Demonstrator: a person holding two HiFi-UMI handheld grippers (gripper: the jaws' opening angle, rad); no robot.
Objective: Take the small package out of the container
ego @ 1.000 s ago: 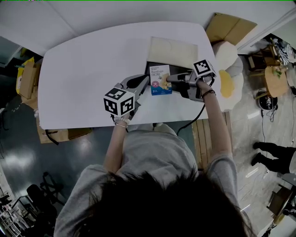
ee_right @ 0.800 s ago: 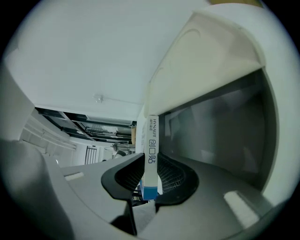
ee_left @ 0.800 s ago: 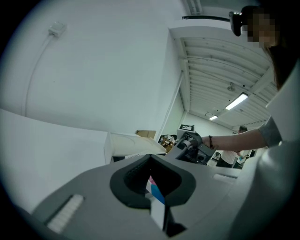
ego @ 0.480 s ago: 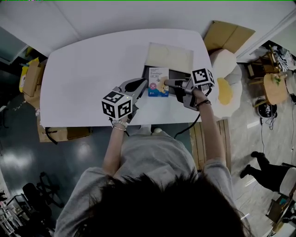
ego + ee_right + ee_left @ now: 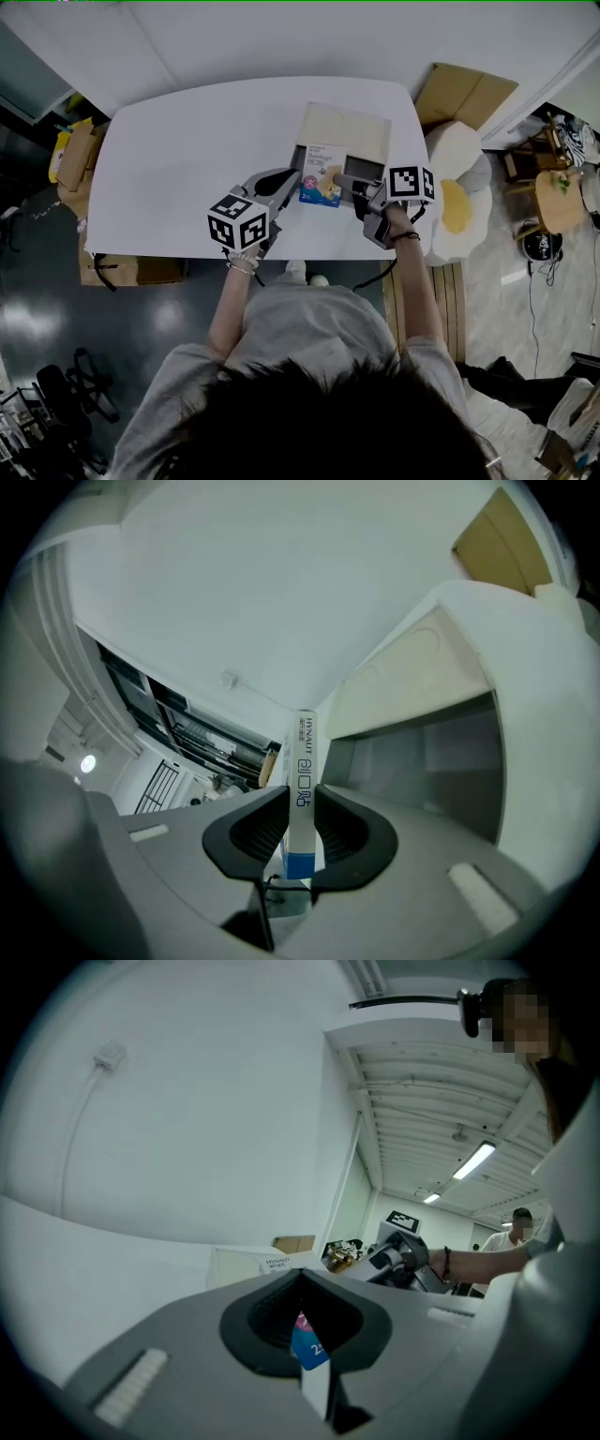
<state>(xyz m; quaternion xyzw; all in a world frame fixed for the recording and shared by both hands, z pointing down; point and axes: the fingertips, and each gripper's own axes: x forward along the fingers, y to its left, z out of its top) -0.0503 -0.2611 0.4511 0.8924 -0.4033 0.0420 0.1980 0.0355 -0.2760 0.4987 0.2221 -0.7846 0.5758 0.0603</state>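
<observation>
Right tool [image 5: 300,797] clamps the bandage box [image 5: 302,752] edge-on, left tool [image 5: 302,1283] nips its corner. Lift both level, straight up clear of container [image 5: 431,752], w/o twisting, then onto table [image 5: 178,159].

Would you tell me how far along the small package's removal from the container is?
Done: the container stands open and both claws grip the small package, the right claw on its narrow edge, the left claw on a corner. In hand: it is held up, seemingly above the rim. Left: carry it clear and set it on the table.
</observation>
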